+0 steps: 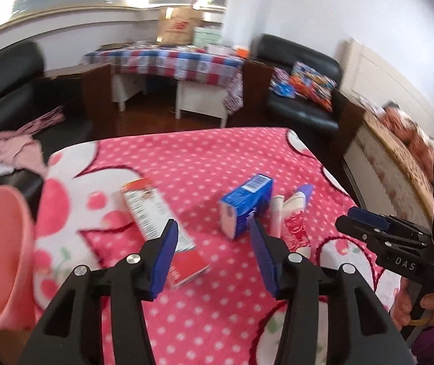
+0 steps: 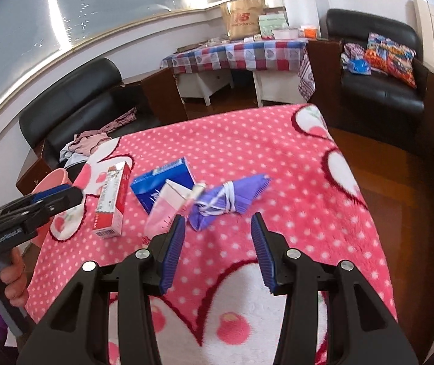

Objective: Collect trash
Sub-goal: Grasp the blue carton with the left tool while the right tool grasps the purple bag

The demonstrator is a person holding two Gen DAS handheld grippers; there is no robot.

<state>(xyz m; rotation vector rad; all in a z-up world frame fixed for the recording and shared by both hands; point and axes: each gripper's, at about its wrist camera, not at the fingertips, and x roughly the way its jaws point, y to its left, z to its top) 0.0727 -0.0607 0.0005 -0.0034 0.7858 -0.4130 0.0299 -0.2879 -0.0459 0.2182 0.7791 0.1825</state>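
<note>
A red and white carton (image 1: pixel 162 231) (image 2: pixel 112 200), a blue box (image 1: pixel 246 205) (image 2: pixel 162 184), a pink and white tube (image 1: pixel 290 216) (image 2: pixel 165 210) and a crumpled purple wrapper (image 2: pixel 229 196) lie on the pink polka-dot blanket (image 1: pixel 204 164) (image 2: pixel 277 152). My left gripper (image 1: pixel 212 237) is open and empty, just in front of the carton and blue box. My right gripper (image 2: pixel 217 231) is open and empty, just short of the purple wrapper. Each gripper shows in the other view, the right one (image 1: pixel 356 217) and the left one (image 2: pixel 71 193).
A pink bin (image 1: pixel 1 258) (image 2: pixel 54 179) stands at the blanket's left edge. Black armchairs (image 1: pixel 302 91) (image 2: pixel 74 100) stand beyond, one with clothes. A checked-cloth table (image 1: pixel 168 57) (image 2: pixel 238 51) with a paper bag is at the back.
</note>
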